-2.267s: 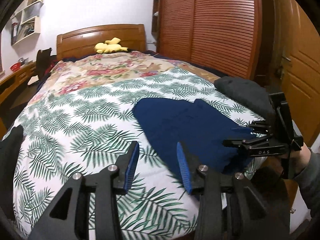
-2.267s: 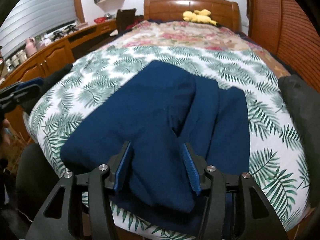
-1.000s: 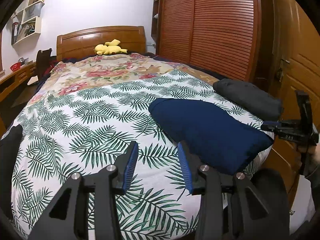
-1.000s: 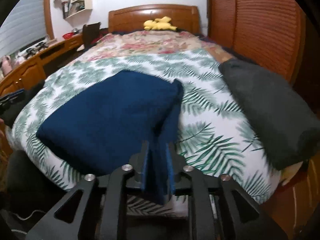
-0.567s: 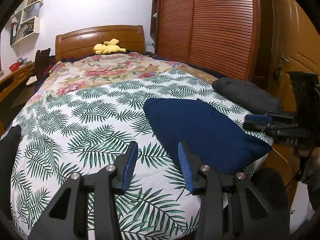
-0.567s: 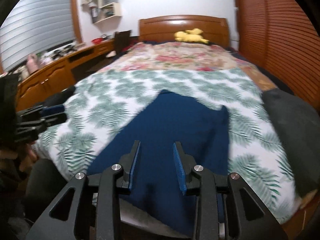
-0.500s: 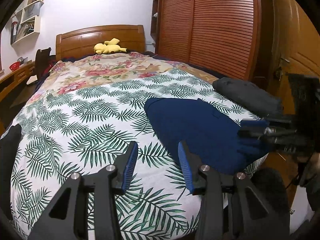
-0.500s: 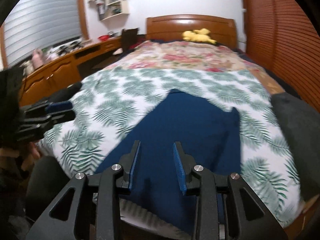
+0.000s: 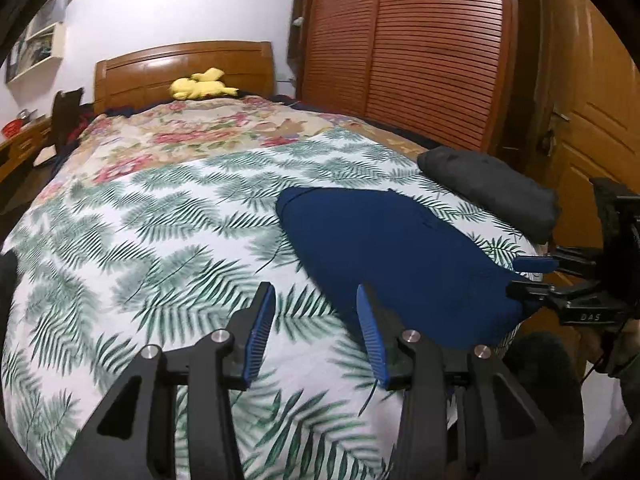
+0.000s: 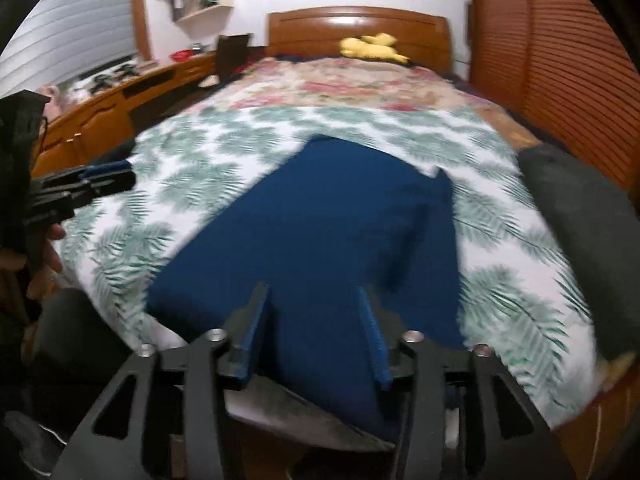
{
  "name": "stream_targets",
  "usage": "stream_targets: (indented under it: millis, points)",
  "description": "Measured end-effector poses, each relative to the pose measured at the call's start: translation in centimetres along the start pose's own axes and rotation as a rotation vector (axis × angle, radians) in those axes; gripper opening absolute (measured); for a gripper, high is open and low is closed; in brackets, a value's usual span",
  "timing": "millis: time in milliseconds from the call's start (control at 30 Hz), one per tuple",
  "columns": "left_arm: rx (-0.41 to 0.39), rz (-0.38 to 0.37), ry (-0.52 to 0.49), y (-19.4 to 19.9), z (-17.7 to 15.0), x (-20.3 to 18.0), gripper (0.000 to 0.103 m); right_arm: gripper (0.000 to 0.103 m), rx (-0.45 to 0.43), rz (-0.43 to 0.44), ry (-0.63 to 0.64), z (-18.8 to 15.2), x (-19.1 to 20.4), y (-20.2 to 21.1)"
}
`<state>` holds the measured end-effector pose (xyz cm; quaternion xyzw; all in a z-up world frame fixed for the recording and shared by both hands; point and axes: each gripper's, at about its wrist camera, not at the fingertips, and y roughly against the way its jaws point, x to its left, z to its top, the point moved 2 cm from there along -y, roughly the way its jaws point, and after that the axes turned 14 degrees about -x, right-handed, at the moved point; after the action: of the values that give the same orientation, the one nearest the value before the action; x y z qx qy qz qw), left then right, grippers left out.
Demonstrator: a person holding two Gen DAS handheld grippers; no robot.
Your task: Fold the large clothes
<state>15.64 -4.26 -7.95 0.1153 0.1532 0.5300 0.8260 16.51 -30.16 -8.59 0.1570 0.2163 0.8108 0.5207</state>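
Observation:
A folded navy blue garment lies on the palm-leaf bedspread near the bed's front right corner; it also shows in the right wrist view. My left gripper is open and empty, hovering over the bedspread just left of the garment. My right gripper is open, its jaws straddling the garment's near edge at the bed's edge. The right gripper also shows in the left wrist view, open at the garment's right corner. The left gripper appears at the left in the right wrist view.
A folded dark grey garment lies at the bed's right edge. A yellow plush toy sits by the wooden headboard. A slatted wardrobe stands on the right, a wooden desk on the left.
The right gripper let go of the navy garment, opened, and came back to its near edge with the jaws wider. The left gripper stayed open and shifted slightly.

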Motion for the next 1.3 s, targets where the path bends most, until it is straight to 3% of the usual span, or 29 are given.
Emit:
stream_targets:
  millis: [133,300,367,400,433,533,633,767,867,900,933,1000,1033,1133,1300]
  points:
    - [0.004,-0.059,-0.023,-2.5,0.9,-0.8,0.041,0.058,0.037,-0.081,-0.079,-1.5,-2.5,0.6]
    - [0.032,-0.103,-0.055,-5.5,1.4,-1.6,0.041,0.058,0.077,-0.060,-0.189,-3.4,-3.3,-0.4]
    - [0.048,-0.104,-0.075,-7.0,1.5,-1.8,0.041,0.048,0.093,-0.024,-0.219,-3.9,-3.3,-1.0]
    - [0.053,-0.105,-0.080,-7.5,1.5,-1.9,0.041,0.027,0.094,-0.002,-0.224,-3.9,-3.2,-1.1]
    - [0.057,-0.106,-0.088,-8.1,1.6,-1.9,0.041,0.018,0.088,0.022,-0.221,-3.8,-2.9,-1.1]
    - [0.079,-0.104,-0.112,-10.5,2.1,-2.0,0.042,0.011,0.038,0.010,-0.175,-2.7,-3.0,0.1]
    - [0.090,-0.093,-0.121,-12.4,2.5,-1.6,0.042,0.010,-0.029,-0.107,-0.107,-0.9,-4.4,1.9]
    - [0.142,-0.085,-0.082,-16.2,2.8,0.1,0.042,0.010,0.020,-0.164,-0.143,-1.8,-7.0,1.0]
    - [0.171,-0.079,-0.069,-18.5,2.9,1.0,0.043,0.015,0.022,-0.153,-0.183,-2.7,-7.6,0.4]
    - [0.181,-0.079,-0.067,-19.2,2.9,1.3,0.043,0.021,0.019,-0.155,-0.191,-2.8,-7.8,0.4]
    - [0.192,-0.076,-0.065,-20.0,2.8,1.6,0.043,0.036,0.016,-0.159,-0.203,-2.9,-7.9,0.4]
    - [0.215,-0.067,-0.064,-21.4,2.6,2.1,0.043,0.055,0.036,-0.190,-0.230,-3.2,-8.4,0.0]
    - [0.231,-0.060,-0.062,-22.4,2.4,2.5,0.043,0.060,0.040,-0.196,-0.246,-3.5,-8.7,-0.1]
    - [0.253,-0.050,-0.054,-24.3,2.0,3.1,0.044,0.063,0.059,-0.158,-0.310,-4.1,-9.1,-0.6]
    - [0.298,-0.031,-0.050,-26.7,0.9,3.7,0.053,0.066,0.076,-0.155,-0.278,-4.4,-8.1,-1.4]
